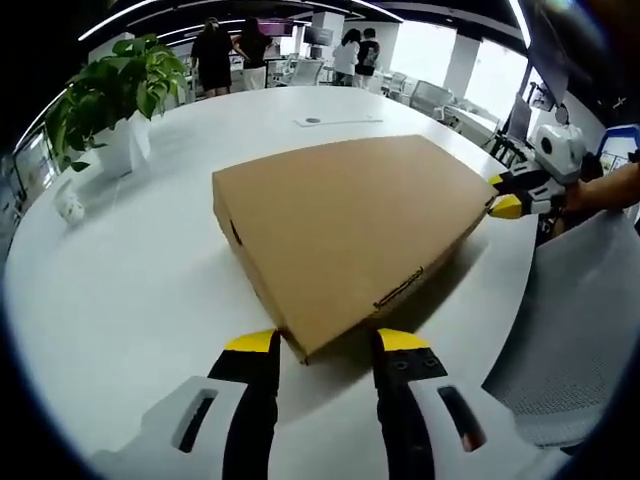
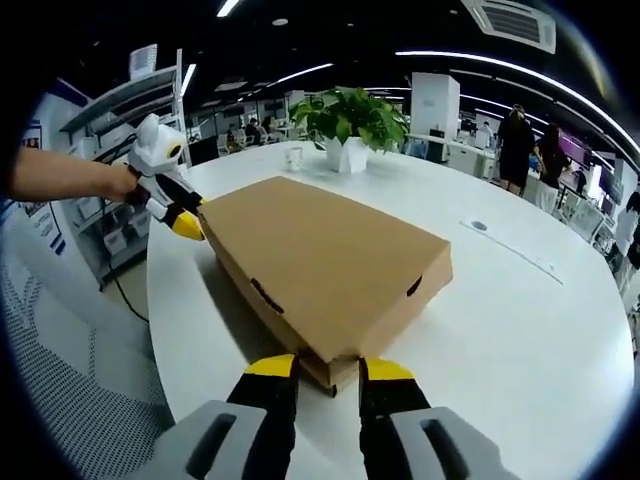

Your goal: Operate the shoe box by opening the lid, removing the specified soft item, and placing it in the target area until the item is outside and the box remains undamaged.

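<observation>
The flat brown cardboard shoe box [image 1: 350,235] lies closed on the round white desk [image 1: 130,300], its lid down and seated all round. The soft item to be removed is presumably inside; it cannot be confirmed from either view.

Left hand-held gripper [image 1: 325,345]: the yellow-tipped jaws stand apart, one on each side of the near corner of the box. The corner sits between the tips or just ahead of them; contact with the cardboard cannot be confirmed. In the right gripper view this same hand-held gripper appears at the far left corner of the box [image 2: 180,215], held by a person's hand [image 2: 120,182], tips at the box edge.

Right hand-held gripper [image 2: 330,370]: jaws likewise apart, straddling the corner nearest to it. In the left gripper view it shows at the far right corner of the box [image 1: 510,195], tips touching or just beside the edge.

Purpose of placement: the two hand-held grippers address opposite corners of the box. This arrangement appears chosen to steady the box from both ends and to find the lid seam, so that the lid can be raised evenly without tearing or creasing the cardboard.

Status: lid-opening step not yet done.

Surroundings: beyond the box, a green leafy plant in a white pot [image 1: 120,100] stands on the desk, well apart from the box. A grey mesh chair back [image 1: 570,330] lies to the right of the left hand-held gripper.
</observation>
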`<act>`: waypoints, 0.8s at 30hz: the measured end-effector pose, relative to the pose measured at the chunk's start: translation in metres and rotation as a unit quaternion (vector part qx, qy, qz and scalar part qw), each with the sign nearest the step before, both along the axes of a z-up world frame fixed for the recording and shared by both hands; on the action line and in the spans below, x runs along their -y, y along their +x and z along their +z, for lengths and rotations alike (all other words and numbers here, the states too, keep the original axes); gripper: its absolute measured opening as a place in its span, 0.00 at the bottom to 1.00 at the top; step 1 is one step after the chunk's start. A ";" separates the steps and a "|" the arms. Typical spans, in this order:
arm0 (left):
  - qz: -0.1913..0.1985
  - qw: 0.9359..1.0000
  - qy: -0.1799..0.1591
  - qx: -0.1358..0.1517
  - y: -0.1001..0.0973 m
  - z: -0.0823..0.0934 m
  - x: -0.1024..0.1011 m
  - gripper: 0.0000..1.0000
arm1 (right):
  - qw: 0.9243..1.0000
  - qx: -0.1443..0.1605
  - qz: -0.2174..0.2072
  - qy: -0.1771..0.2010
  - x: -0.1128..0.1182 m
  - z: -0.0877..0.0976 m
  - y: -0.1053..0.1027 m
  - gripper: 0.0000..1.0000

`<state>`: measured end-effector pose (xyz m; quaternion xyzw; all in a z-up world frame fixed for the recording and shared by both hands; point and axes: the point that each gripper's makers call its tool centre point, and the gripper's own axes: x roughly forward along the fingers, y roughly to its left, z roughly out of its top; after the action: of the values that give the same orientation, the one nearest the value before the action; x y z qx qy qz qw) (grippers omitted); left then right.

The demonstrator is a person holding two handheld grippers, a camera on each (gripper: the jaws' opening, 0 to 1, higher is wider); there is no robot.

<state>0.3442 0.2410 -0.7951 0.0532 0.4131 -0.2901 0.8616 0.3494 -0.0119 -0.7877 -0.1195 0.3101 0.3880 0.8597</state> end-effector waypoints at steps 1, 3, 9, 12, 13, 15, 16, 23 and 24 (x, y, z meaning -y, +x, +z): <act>0.002 1.000 0.000 0.001 0.001 0.000 0.000 0.37 | 1.000 0.000 0.000 0.000 0.000 0.000 0.000 0.20; 0.005 1.000 -0.001 0.003 0.001 0.001 0.000 0.37 | 1.000 0.000 0.000 0.000 0.000 -0.001 0.000 0.20; 0.009 1.000 -0.004 0.006 0.001 0.003 0.001 0.36 | 1.000 -0.002 -0.002 0.002 0.000 -0.001 0.000 0.20; 0.015 1.000 -0.008 0.001 0.001 0.004 0.001 0.35 | 1.000 -0.005 -0.004 0.005 0.000 0.000 0.000 0.20; 0.015 1.000 -0.008 0.000 0.001 0.005 0.001 0.35 | 1.000 -0.007 -0.005 0.006 0.000 0.001 0.000 0.20; 0.014 1.000 -0.007 -0.002 0.000 0.006 0.001 0.35 | 1.000 -0.008 -0.006 0.008 0.000 0.002 0.000 0.19; 0.014 1.000 -0.008 -0.003 0.000 0.007 0.001 0.35 | 1.000 -0.009 -0.006 0.008 0.000 0.003 -0.001 0.19; 0.012 1.000 -0.007 -0.003 -0.001 0.013 0.001 0.35 | 1.000 -0.009 -0.009 0.016 0.000 0.012 -0.002 0.20; 0.011 1.000 -0.007 -0.002 -0.001 0.014 0.001 0.35 | 1.000 -0.008 -0.009 0.017 0.000 0.014 -0.003 0.20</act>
<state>0.3430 0.2405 -0.7813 0.0419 0.4137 -0.2831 0.8643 0.3466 -0.0121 -0.7733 -0.0988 0.3118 0.3866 0.8623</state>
